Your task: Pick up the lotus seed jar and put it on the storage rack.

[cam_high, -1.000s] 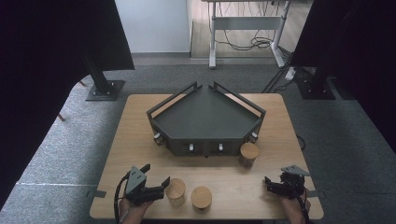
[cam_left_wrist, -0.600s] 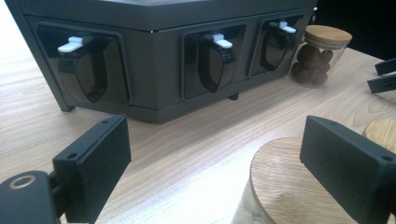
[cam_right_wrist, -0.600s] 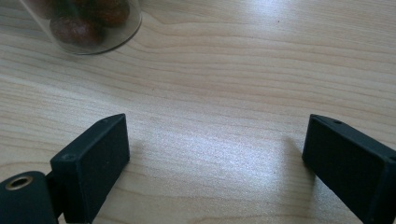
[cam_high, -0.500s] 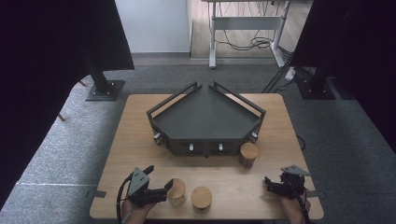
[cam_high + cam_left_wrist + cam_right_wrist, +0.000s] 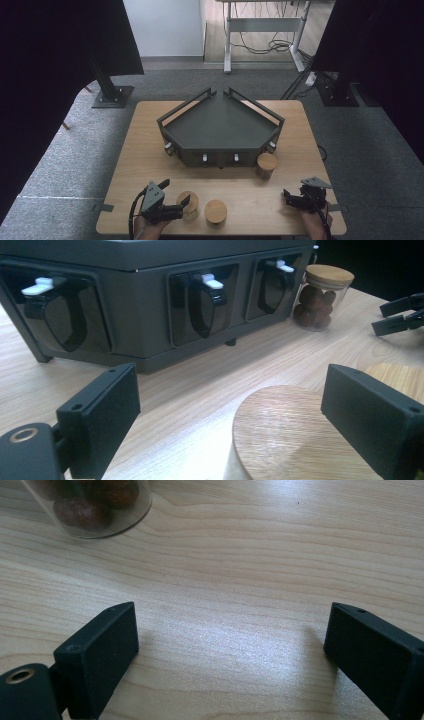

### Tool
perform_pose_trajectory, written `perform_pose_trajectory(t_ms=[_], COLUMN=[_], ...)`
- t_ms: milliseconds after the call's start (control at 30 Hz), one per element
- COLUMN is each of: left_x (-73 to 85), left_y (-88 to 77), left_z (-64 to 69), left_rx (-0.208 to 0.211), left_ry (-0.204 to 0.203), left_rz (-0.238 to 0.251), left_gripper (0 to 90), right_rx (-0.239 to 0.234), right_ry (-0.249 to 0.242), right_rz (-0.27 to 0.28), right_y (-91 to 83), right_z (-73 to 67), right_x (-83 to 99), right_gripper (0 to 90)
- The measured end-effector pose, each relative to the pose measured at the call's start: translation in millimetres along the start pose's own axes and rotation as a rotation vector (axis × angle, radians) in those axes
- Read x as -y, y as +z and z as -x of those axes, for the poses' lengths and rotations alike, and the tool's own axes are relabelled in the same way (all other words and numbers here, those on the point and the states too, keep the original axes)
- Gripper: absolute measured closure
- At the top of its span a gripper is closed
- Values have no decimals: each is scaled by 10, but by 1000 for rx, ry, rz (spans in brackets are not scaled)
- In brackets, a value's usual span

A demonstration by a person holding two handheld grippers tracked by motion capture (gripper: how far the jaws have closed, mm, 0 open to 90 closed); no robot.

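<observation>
Three glass jars with round wooden lids stand on the wooden table (image 5: 145, 150). Two are near the front edge: one (image 5: 189, 204) on the left, another (image 5: 215, 211) just right of it. My left gripper (image 5: 175, 193) is open right at the left jar. In the left gripper view its jaws (image 5: 232, 400) stand wide on either side of that jar's lid (image 5: 295, 435), without touching it. The third jar (image 5: 266, 165) (image 5: 320, 295), holding brown round pieces, stands by the right front corner of the dark tray. My right gripper (image 5: 289, 198) (image 5: 230, 640) is open over bare wood at the front right.
A dark grey five-sided tray (image 5: 220, 150) with low rails sits mid-table; its front wall (image 5: 150, 320) carries black recesses with white tabs. The third jar's base (image 5: 95, 502) lies just ahead of my right gripper. My right gripper's jaws (image 5: 400, 315) appear far off in the left gripper view.
My left gripper has edged right towards the front left jar, so its jaws now flank the lid. The right gripper and the jars have stayed put.
</observation>
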State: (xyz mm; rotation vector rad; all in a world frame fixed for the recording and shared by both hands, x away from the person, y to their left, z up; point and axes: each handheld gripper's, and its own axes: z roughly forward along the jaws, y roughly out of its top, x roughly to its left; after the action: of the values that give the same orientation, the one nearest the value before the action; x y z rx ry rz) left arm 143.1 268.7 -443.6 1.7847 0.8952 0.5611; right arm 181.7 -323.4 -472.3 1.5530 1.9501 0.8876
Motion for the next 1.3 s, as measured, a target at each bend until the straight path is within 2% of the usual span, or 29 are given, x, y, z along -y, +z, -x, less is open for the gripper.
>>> perform_pose_trajectory(t_ms=[733, 1300], left_x=[31, 54], left_y=[67, 107], left_z=[82, 127], left_rx=[52, 70], left_ry=[9, 22], left_rz=[3, -8], left_gripper=[85, 85], right_rx=[-2, -2], right_ry=[-3, -4], right_rz=[0, 0], right_y=[1, 1], right_z=[5, 6], right_x=[-1, -1], right_gripper=[65, 65])
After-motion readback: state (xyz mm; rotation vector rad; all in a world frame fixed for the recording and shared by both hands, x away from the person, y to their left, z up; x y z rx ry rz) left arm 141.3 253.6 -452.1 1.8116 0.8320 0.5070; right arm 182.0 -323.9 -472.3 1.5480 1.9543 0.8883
